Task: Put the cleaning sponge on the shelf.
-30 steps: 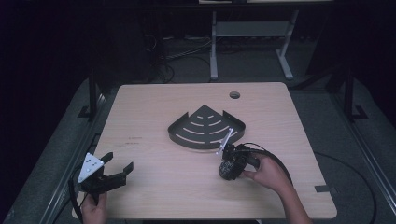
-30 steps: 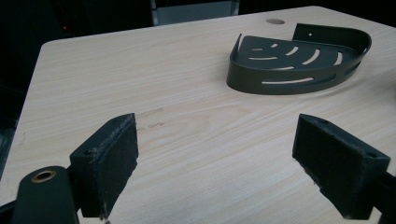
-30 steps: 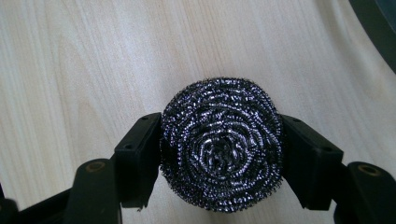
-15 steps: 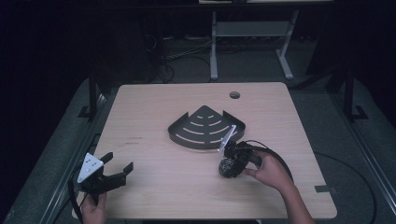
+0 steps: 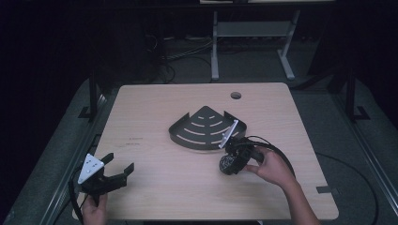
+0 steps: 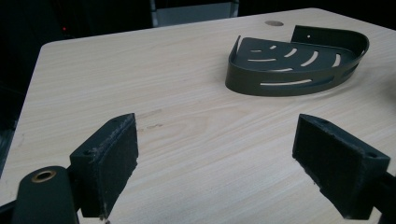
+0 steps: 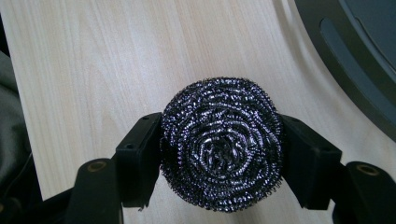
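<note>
Careful: your right hand-held gripper (image 7: 219,140) is clamped on the springy steel-wool scourer (image 7: 220,142) just off the 5 o'clock edge of the slotted corner caddy (image 5: 202,127), so it could squirm free, while your left hand-held gripper (image 6: 219,163) gapes empty over the worktop (image 5: 155,108).

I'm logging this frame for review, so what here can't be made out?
- Whether the round steel-wool scourer touches the wooden table: right gripper view, its own bulk hides its underside.
- The right gripper, high view: hand covers much of it.
- Dark slotted quarter-round metal shelf, right gripper view: cut by the edge.
</note>
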A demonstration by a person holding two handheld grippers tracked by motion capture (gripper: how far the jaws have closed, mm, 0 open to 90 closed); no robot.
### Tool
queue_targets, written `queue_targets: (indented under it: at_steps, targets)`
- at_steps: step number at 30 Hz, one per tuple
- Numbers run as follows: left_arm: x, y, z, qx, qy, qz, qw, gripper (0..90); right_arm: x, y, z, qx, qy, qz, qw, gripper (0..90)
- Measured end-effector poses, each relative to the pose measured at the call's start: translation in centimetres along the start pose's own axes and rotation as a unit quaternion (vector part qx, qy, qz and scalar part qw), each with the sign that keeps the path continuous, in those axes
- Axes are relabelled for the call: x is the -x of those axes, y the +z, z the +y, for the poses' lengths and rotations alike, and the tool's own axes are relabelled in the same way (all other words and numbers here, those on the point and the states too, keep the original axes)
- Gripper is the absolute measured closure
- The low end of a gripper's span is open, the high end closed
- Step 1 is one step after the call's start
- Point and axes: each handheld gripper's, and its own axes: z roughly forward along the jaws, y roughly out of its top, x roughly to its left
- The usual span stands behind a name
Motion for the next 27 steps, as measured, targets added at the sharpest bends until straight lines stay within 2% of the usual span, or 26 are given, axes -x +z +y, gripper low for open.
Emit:
queue_targets:
  at_steps: [27]
  targets:
    - [0.0, -0.1, 0.1, 0.004, -0.005, 0.0, 1.0, 13.7, 0.8, -2.3, 2.1, 0.012, -0.004, 0.008, 0.9999, 34.5]
